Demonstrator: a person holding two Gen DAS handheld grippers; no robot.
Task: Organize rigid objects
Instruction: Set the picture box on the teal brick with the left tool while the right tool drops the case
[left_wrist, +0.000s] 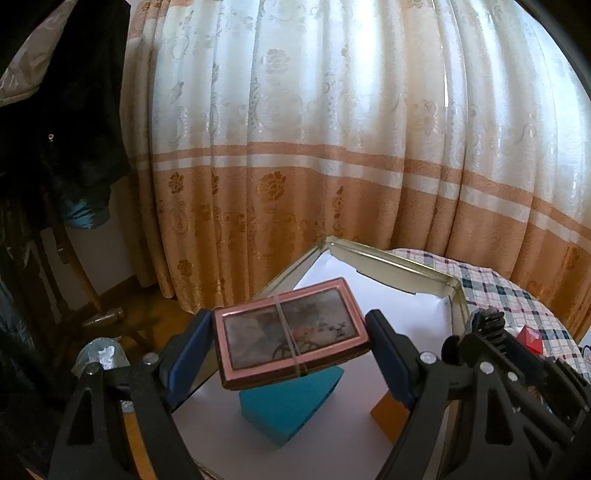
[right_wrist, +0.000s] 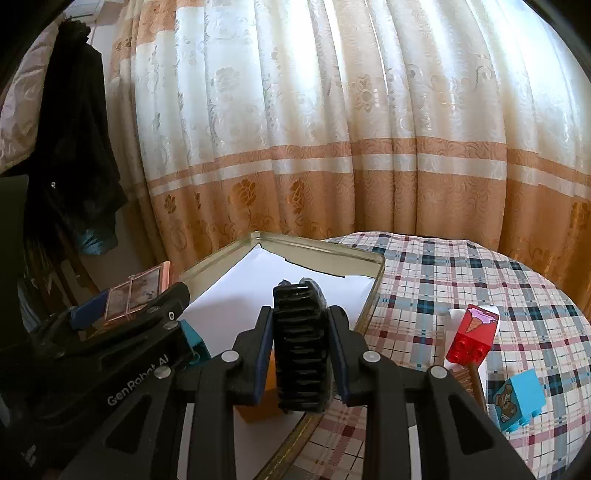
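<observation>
My left gripper (left_wrist: 291, 341) is shut on a pink-rimmed flat box (left_wrist: 290, 338) bound with a rubber band, held above the white-lined metal tin (left_wrist: 391, 264). A teal block (left_wrist: 288, 406) and an orange block (left_wrist: 388, 415) lie in the tin under it. My right gripper (right_wrist: 301, 341) is shut on a black ribbed hair clip (right_wrist: 301, 343) over the tin's (right_wrist: 332, 254) right side. The left gripper (right_wrist: 122, 321) with the pink box (right_wrist: 138, 291) shows at the left of the right wrist view.
A red ice-cream brick (right_wrist: 471, 334) and a blue bear brick (right_wrist: 519, 400) lie on the plaid tablecloth (right_wrist: 461, 273) right of the tin. A curtain (right_wrist: 332, 129) hangs behind. Dark clothes (left_wrist: 62, 122) hang at the left.
</observation>
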